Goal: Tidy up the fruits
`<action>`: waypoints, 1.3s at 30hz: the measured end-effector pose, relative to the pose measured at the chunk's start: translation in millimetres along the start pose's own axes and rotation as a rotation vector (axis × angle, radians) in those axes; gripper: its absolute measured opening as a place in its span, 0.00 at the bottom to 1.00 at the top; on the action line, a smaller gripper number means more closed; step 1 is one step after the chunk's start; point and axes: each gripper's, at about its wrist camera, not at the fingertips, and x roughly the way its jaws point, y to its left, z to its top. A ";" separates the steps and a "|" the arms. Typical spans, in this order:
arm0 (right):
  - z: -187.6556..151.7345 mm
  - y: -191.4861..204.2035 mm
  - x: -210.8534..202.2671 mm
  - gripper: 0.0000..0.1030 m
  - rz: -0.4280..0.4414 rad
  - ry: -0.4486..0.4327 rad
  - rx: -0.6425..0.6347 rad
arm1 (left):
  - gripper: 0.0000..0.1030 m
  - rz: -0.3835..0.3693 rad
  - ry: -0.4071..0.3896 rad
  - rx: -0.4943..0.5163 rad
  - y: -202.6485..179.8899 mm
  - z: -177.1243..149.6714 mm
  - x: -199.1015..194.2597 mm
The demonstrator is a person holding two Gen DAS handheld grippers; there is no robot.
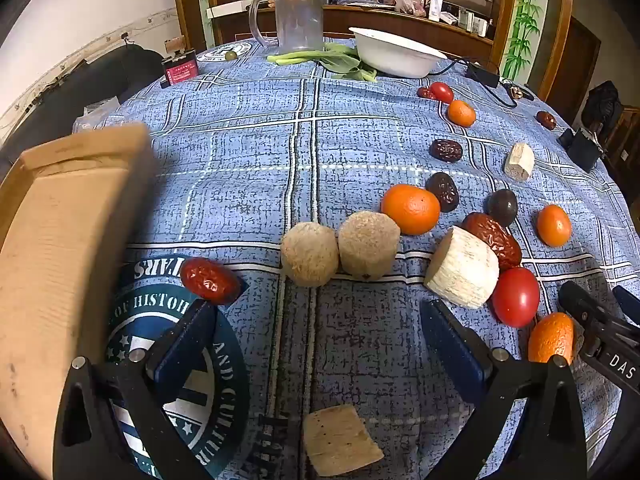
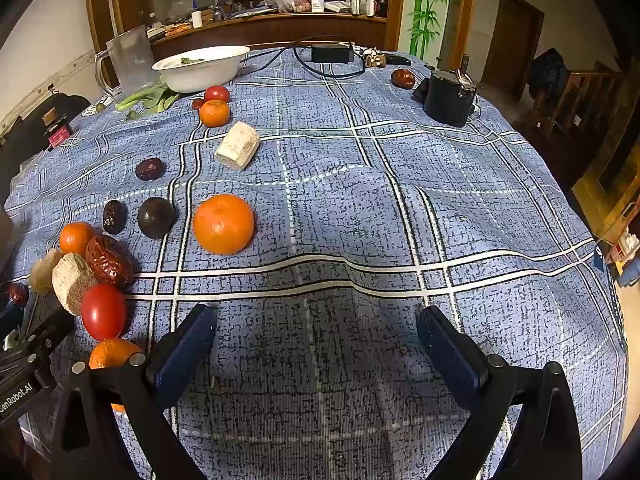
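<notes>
We have sorted nothing yet: both our left gripper (image 1: 316,332) and right gripper (image 2: 316,340) hang with jaws wide and empty, fruits (image 1: 412,209) scattered on the surface (image 1: 256,152) toward 2 o'clock.

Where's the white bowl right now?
The white bowl sits at the table's far edge, left in the right wrist view, between the clear jug and the black power adapter.

Blue plaid tablecloth (image 2: 400,208) with scattered tangerines (image 2: 223,224), red dates (image 2: 108,260), tomatoes (image 2: 103,312), white bowl (image 2: 200,68).
</notes>
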 end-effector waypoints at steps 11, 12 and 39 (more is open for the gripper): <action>0.0 0.0 0.0 0.99 0.000 0.001 0.000 | 1.00 -0.001 -0.002 -0.001 0.0 -0.1 -0.1; 0.0 0.0 0.0 0.99 0.000 0.001 0.000 | 1.00 -0.002 -0.002 -0.001 0.0 -0.1 -0.1; -2.2 -3.3 -3.9 0.99 0.028 -0.004 -0.002 | 1.00 -0.016 -0.001 0.009 1.5 -1.7 -1.6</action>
